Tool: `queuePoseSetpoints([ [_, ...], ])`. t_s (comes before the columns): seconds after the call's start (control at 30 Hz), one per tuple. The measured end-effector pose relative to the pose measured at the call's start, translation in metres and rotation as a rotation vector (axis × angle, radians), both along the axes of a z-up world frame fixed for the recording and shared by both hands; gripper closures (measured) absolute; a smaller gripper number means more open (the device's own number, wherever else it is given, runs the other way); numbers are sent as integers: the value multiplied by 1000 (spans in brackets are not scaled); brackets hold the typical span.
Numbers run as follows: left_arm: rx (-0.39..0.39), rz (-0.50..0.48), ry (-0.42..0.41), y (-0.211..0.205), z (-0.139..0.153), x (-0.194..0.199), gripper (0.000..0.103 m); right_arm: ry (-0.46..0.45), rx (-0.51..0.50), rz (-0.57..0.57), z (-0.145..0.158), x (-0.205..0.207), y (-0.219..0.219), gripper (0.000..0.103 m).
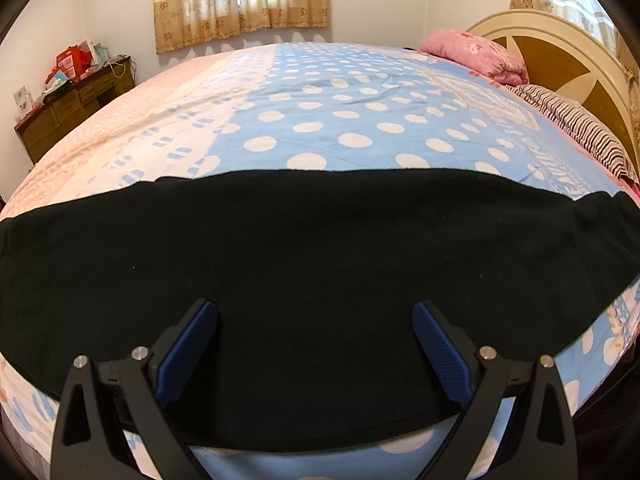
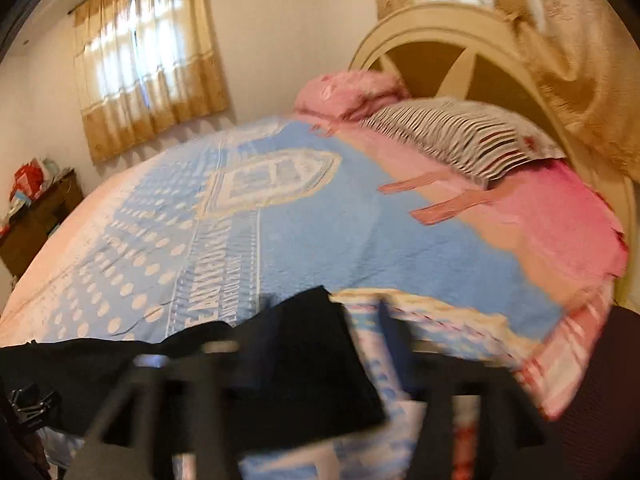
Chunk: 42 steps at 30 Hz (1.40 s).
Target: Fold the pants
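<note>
Black pants (image 1: 304, 272) lie flat across the near edge of the bed (image 1: 320, 112), stretching from left to right. My left gripper (image 1: 314, 316) is open, its blue pads (image 1: 188, 352) spread wide just above the pants' near half, holding nothing. In the right wrist view the picture is motion-blurred. One end of the pants (image 2: 304, 364) lies on the bed's near edge. My right gripper (image 2: 324, 360) is over that end; its fingers look spread, but blur hides whether they hold cloth.
The bed has a blue polka-dot and pink sheet. A pink quilt (image 1: 476, 54) and a striped pillow (image 1: 576, 124) lie by the headboard (image 1: 560, 44) at the right. A wooden desk (image 1: 68, 104) with clutter stands at the far left wall. Curtained windows are behind.
</note>
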<state>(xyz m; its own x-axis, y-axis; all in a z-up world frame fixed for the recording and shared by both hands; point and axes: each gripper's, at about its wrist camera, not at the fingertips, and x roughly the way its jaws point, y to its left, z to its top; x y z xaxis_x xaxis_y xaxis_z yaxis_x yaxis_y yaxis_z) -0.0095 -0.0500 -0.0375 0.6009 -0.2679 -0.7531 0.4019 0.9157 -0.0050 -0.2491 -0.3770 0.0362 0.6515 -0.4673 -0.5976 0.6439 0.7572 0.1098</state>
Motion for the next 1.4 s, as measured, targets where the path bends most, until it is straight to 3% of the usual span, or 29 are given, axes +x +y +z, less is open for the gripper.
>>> queuePoseSetpoints([
  [0.1, -3, 2, 5, 1, 1, 0, 3, 72, 88, 13, -23, 26, -20, 37],
  [0.2, -5, 6, 7, 2, 1, 0, 3, 221, 127, -19, -51, 39, -24, 37],
  [0.3, -7, 13, 6, 5, 2, 1, 3, 252, 33, 11, -52, 32, -2, 40],
  [0.37, -7, 15, 5, 5, 0, 2, 3, 282, 0, 2, -52, 27, 5, 55],
  [0.4, -6, 17, 5, 5, -1, 3, 3, 286, -2, -1, -52, 24, 6, 69],
  [0.43, -4, 19, 3, 4, -1, 4, 3, 275, 22, 3, -50, 21, 2, 83],
  [0.47, -2, 18, -2, 3, -1, 3, 3, 258, 61, 14, -48, 18, -2, 89],
  [0.53, -1, 12, -4, 2, -1, 2, 3, 215, 125, 27, -40, 13, -8, 91],
  [0.63, -7, 9, 0, 4, -1, 2, 3, 53, 125, 35, -14, -2, -8, 92],
  [0.7, -12, 11, 2, 5, 0, 2, 3, 7, 115, 20, -4, -7, -7, 92],
  [0.77, -12, 16, 3, 7, 0, 2, 3, 62, 93, 14, -10, 1, -5, 92],
  [0.83, -7, 15, 1, 5, 0, 2, 3, 100, 133, 10, -27, 5, -11, 92],
  [0.93, -11, 11, 3, 5, 0, 0, 3, 124, 197, -24, -45, 5, -23, 92],
  [1.0, -15, 10, 6, 6, 1, 0, 3, 106, 200, -26, -41, 4, -19, 92],
  [1.13, -41, 22, -13, 14, 10, 2, 3, 43, 142, 106, -1, 13, 29, 92],
  [1.27, -82, 54, -29, 29, 21, 7, 3, -8, 110, 310, 32, 42, 98, 92],
  [1.4, -101, 101, -50, 49, 28, 13, 3, 4, 108, 528, 23, 90, 175, 91],
])
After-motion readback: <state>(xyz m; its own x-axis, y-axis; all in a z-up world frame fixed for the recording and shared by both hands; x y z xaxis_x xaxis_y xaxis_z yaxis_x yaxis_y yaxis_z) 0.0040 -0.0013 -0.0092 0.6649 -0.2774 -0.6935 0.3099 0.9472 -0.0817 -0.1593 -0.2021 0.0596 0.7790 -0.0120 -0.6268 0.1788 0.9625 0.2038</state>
